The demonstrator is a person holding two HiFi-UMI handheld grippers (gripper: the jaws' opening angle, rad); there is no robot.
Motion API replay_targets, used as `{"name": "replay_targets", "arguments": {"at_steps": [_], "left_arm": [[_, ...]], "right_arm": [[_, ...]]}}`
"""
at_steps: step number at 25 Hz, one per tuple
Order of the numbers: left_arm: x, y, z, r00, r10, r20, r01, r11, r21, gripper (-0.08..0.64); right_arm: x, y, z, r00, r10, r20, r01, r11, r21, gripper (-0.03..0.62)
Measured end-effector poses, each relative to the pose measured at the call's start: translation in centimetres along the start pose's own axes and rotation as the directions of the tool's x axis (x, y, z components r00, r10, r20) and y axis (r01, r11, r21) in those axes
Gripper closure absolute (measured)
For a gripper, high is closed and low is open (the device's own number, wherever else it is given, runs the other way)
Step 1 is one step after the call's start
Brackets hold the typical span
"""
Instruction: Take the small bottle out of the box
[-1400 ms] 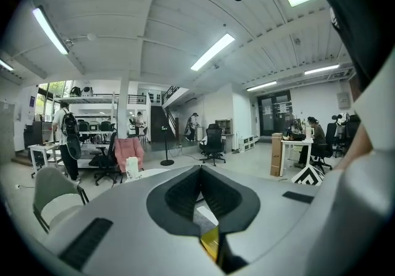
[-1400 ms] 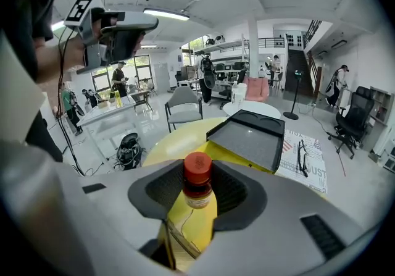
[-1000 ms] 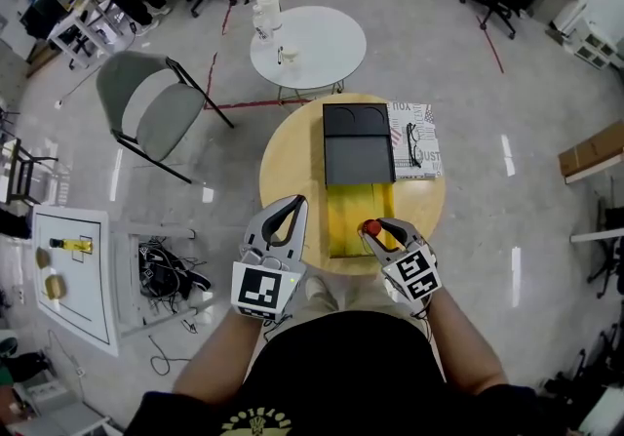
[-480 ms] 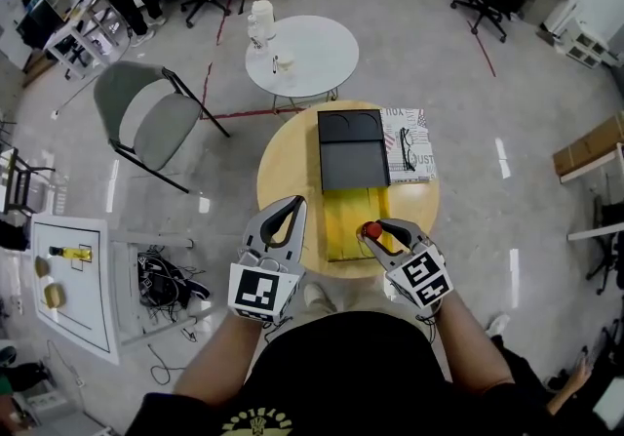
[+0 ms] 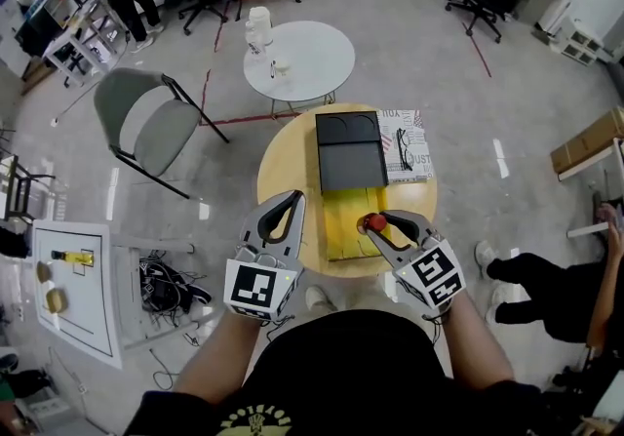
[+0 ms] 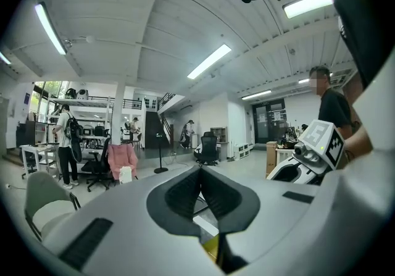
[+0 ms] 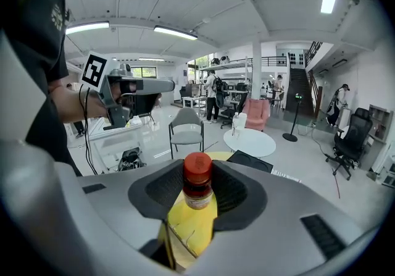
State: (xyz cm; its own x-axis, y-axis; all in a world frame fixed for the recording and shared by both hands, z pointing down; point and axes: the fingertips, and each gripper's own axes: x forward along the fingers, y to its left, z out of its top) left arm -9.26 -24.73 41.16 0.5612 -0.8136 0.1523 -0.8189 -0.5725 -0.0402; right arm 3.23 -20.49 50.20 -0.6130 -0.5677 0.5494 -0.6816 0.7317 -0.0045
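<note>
A small bottle with a red cap and clear body is gripped between the pads of my right gripper. It hangs above the near end of the open box, whose inside is yellow and whose black lid lies flipped back. In the right gripper view the bottle stands upright between the pads, with the right gripper shut on it above the yellow box. My left gripper hovers left of the box, jaws together and empty. In the left gripper view the left gripper's pads meet.
The box rests on a round wooden table, beside a printed sheet with glasses on it. Beyond stand a white round table and a grey folding chair. A person stands at the right.
My right gripper has lifted the bottle higher above the box. My left gripper has risen slightly. A person has come into view at the right edge.
</note>
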Motion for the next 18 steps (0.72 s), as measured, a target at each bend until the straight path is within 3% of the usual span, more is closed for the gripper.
{"name": "replay_targets", "arguments": {"at_steps": [18], "left_arm": [[-0.9, -0.4, 0.5, 1.000, -0.011, -0.020, 0.012, 1.000, 0.008, 0.546]], "right_arm": [[-3.1, 1.8, 6.2, 0.994, 0.032, 0.102, -0.030, 0.999, -0.014, 0.442]]}}
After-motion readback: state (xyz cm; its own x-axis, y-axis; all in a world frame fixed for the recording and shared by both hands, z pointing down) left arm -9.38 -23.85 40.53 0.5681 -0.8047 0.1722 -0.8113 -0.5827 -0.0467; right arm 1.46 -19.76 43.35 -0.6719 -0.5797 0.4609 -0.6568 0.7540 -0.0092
